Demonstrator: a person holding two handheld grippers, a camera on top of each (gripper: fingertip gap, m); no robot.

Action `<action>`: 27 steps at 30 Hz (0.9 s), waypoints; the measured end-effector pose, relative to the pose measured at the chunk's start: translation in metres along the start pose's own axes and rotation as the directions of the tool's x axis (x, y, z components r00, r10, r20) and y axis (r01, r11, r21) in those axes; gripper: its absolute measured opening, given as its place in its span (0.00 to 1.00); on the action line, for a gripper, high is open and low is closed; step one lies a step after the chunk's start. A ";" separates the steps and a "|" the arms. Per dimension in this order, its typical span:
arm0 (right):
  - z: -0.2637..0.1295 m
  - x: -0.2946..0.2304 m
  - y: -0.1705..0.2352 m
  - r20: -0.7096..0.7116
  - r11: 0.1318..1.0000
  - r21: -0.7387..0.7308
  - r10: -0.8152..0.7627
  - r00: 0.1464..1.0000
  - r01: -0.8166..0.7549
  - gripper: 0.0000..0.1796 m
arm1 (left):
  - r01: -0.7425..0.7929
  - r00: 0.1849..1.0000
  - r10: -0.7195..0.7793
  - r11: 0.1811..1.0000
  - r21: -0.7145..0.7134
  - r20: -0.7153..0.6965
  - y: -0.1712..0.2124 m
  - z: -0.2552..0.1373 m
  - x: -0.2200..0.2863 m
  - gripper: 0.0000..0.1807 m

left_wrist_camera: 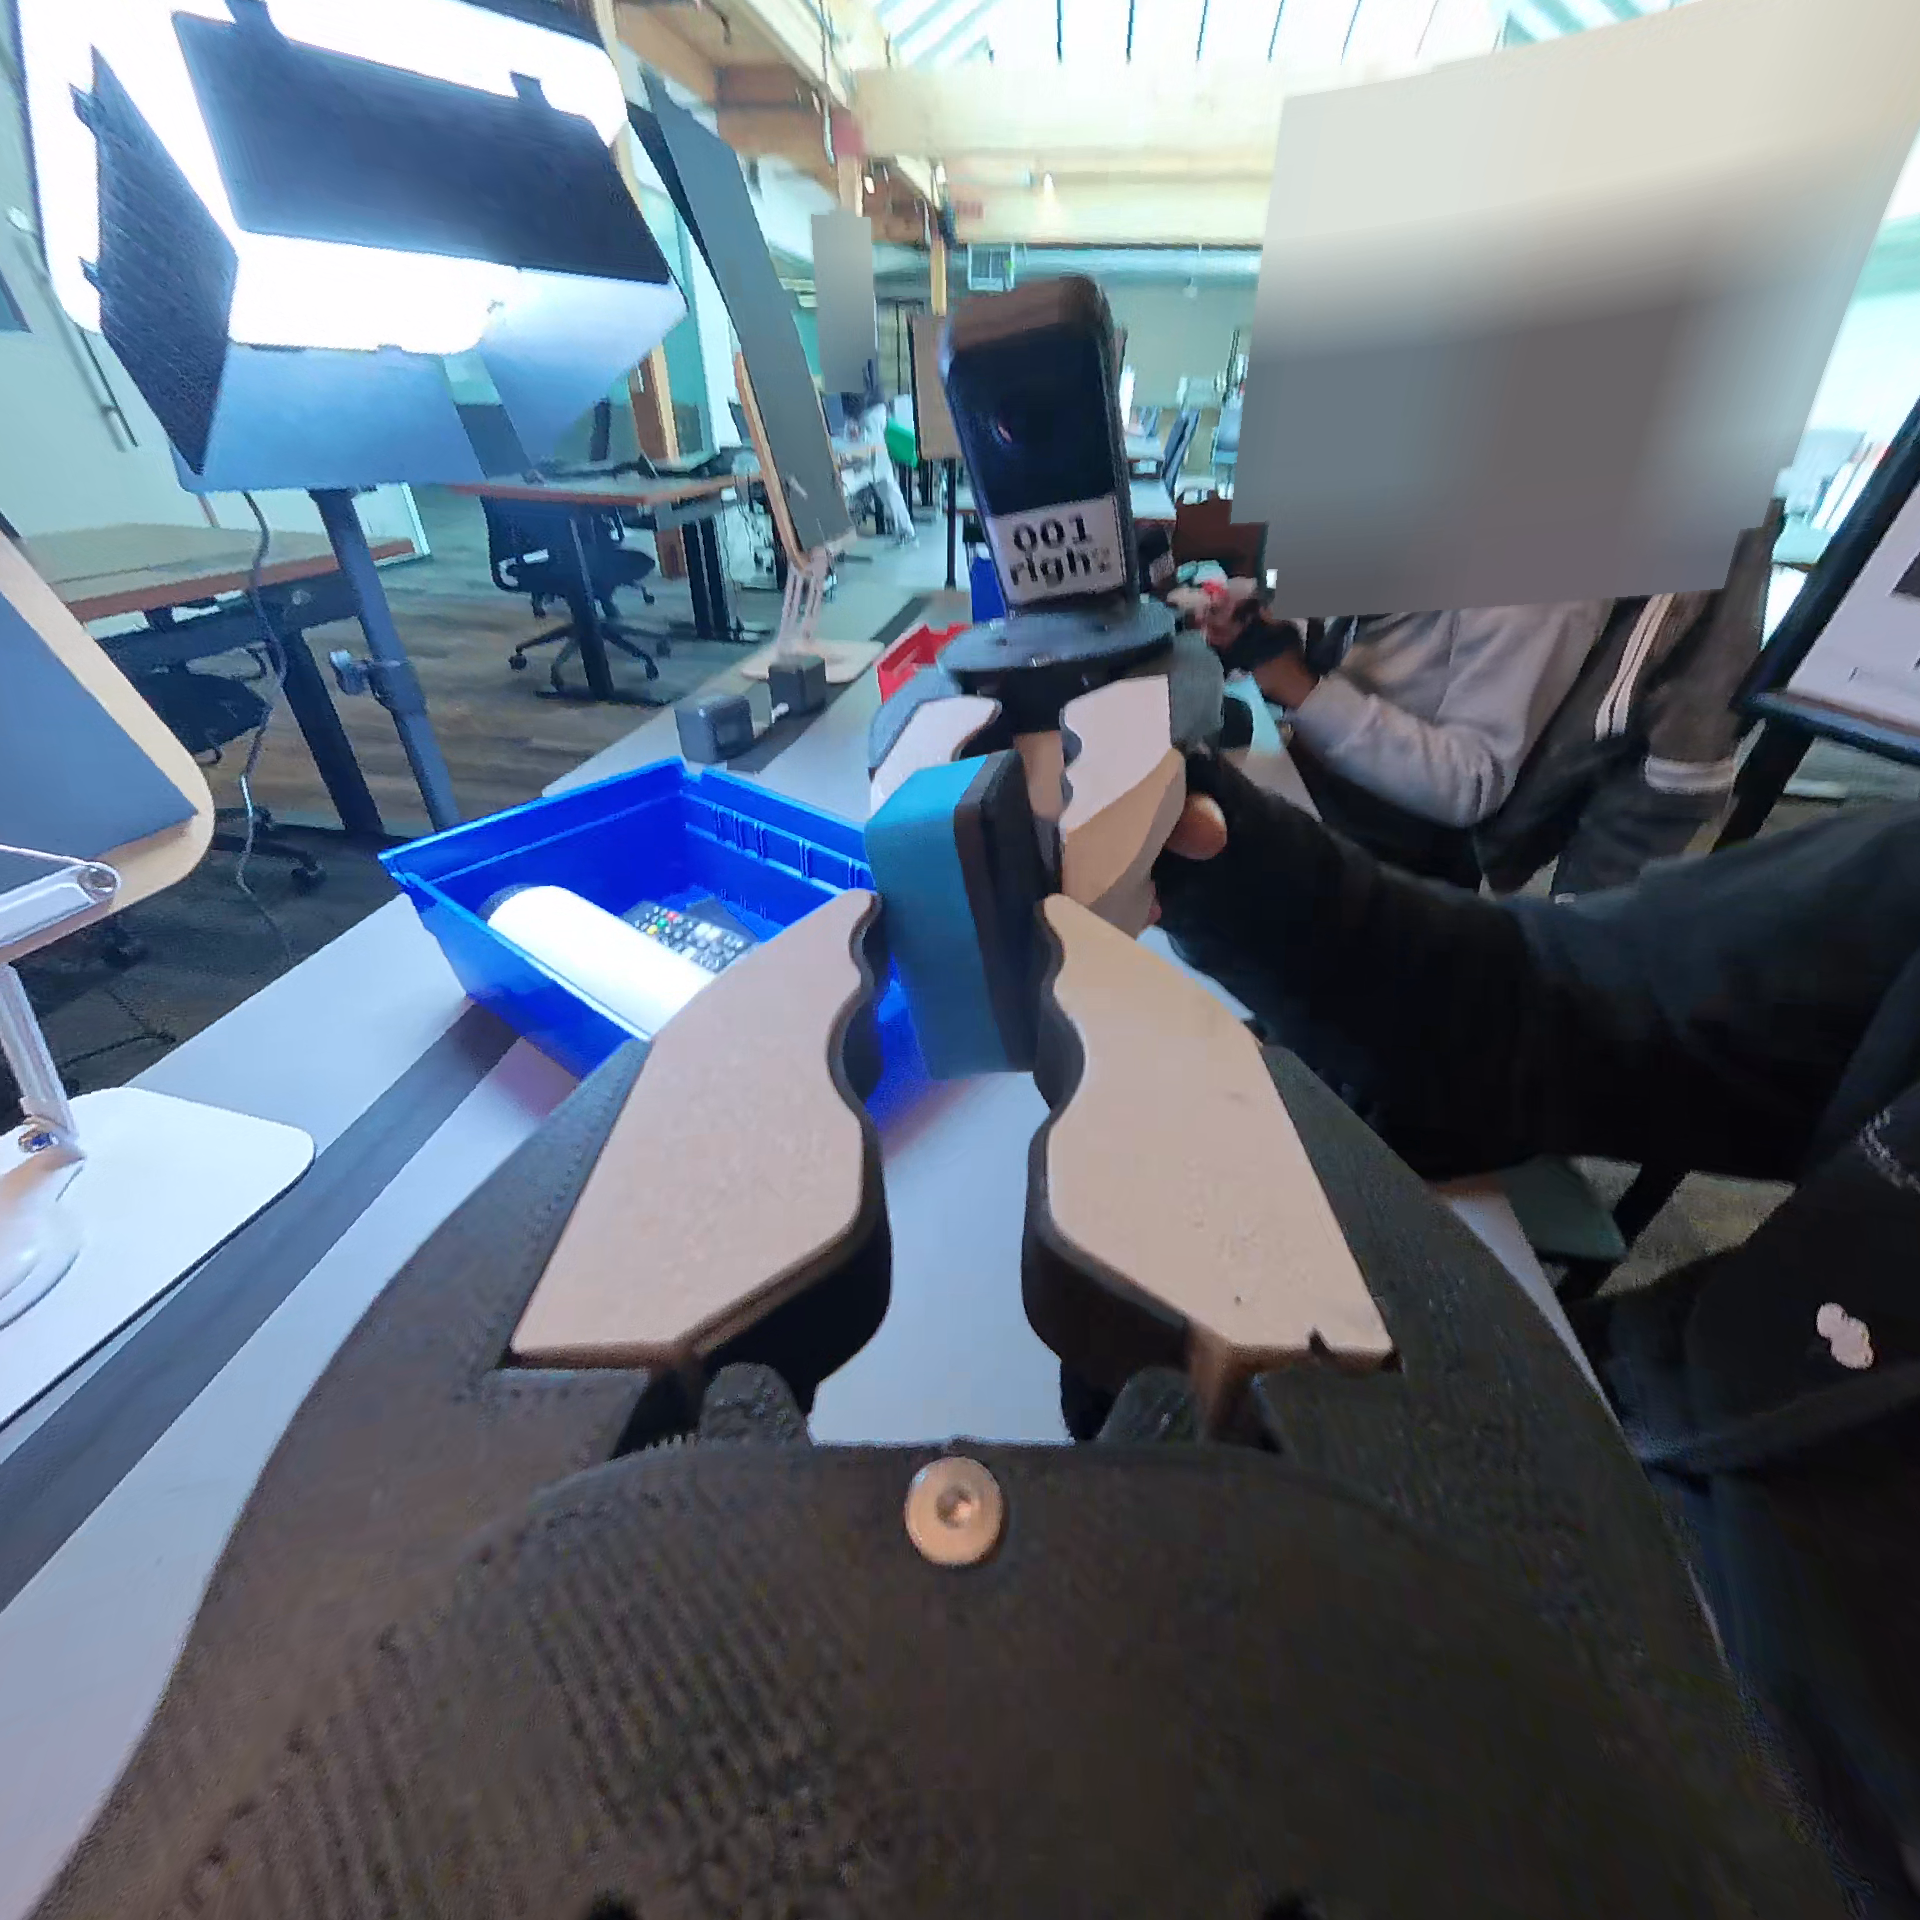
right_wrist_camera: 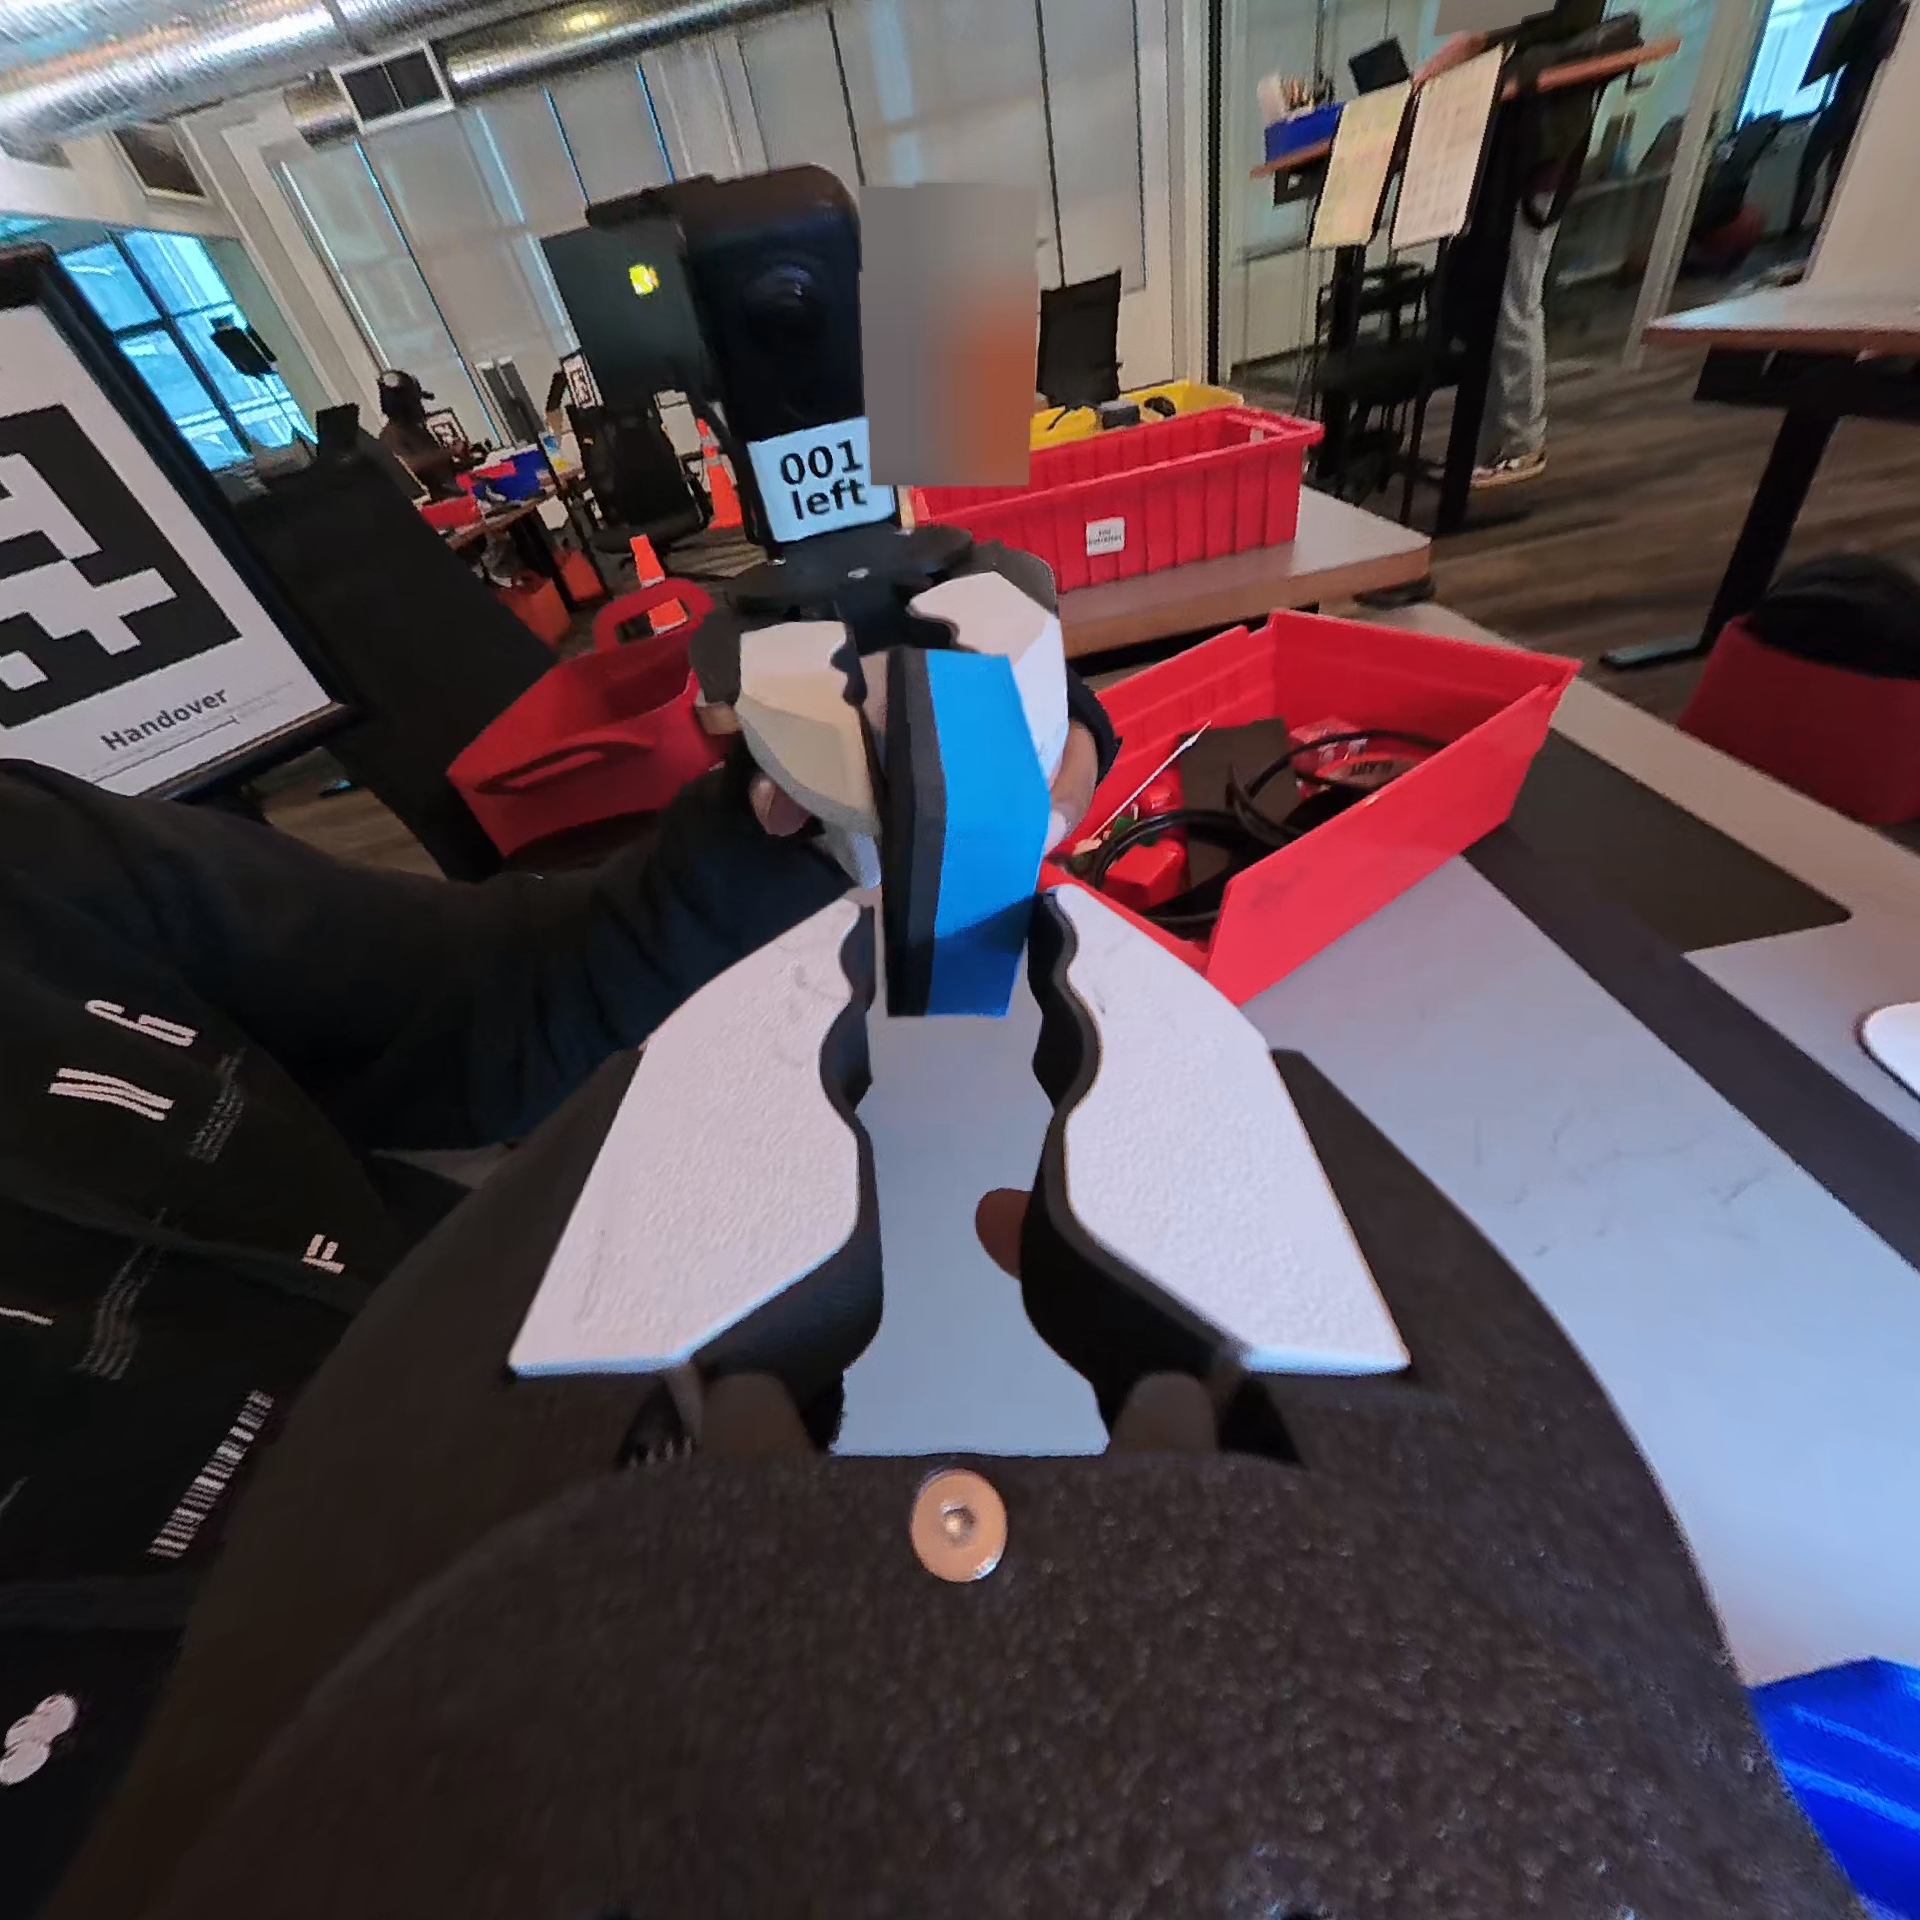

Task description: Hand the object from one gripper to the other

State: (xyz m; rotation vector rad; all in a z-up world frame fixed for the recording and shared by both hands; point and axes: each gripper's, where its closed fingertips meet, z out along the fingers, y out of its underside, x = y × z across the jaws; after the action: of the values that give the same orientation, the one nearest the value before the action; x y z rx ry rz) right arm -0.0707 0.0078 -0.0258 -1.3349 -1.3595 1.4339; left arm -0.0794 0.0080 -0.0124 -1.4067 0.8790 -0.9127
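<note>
A foam block, blue on one side and black on the other (left_wrist_camera: 930,935), is held upright in the air above the grey table (right_wrist_camera: 1538,1143). In the left wrist view my left gripper (left_wrist_camera: 956,914) has both fingertips against the block's near end. The right gripper (left_wrist_camera: 1023,790) faces it from beyond, its fingers on either side of the block's far end. In the right wrist view the block (right_wrist_camera: 982,831) stands between my right gripper's (right_wrist_camera: 951,914) fingertips, and the left gripper (right_wrist_camera: 904,717) clamps its far end. Both grippers look closed to the block's width.
A blue bin (left_wrist_camera: 623,821) holding a white roll (left_wrist_camera: 603,951) and a remote (left_wrist_camera: 691,930) stands on the table to the left. A red bin (right_wrist_camera: 1382,862) with cables sits to the right. A white stand base (left_wrist_camera: 135,1184) is at the left edge. A seated person (left_wrist_camera: 1455,717) is behind. The grippers are tip to tip, or close to it.
</note>
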 end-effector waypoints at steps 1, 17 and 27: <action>0.000 0.000 -0.001 -0.002 1.000 0.007 -0.007 1.000 0.007 0.16 | 0.016 1.000 -0.016 1.000 0.025 -0.002 -0.003 -0.001 -0.001 0.14; 0.001 -0.008 -0.031 -0.005 0.974 0.224 -0.036 0.999 0.037 0.13 | 0.151 0.987 -0.145 0.985 0.086 -0.072 -0.013 0.000 0.004 0.25; 0.002 -0.008 -0.030 0.001 0.974 0.226 -0.036 0.999 0.035 0.13 | 0.164 0.983 -0.151 0.978 0.131 -0.105 -0.016 0.003 0.008 0.13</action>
State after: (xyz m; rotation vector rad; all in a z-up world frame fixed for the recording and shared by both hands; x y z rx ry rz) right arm -0.0752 0.0043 0.0050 -1.1548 -1.1774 1.5184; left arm -0.0733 0.0028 0.0042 -1.3348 0.7653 -1.1475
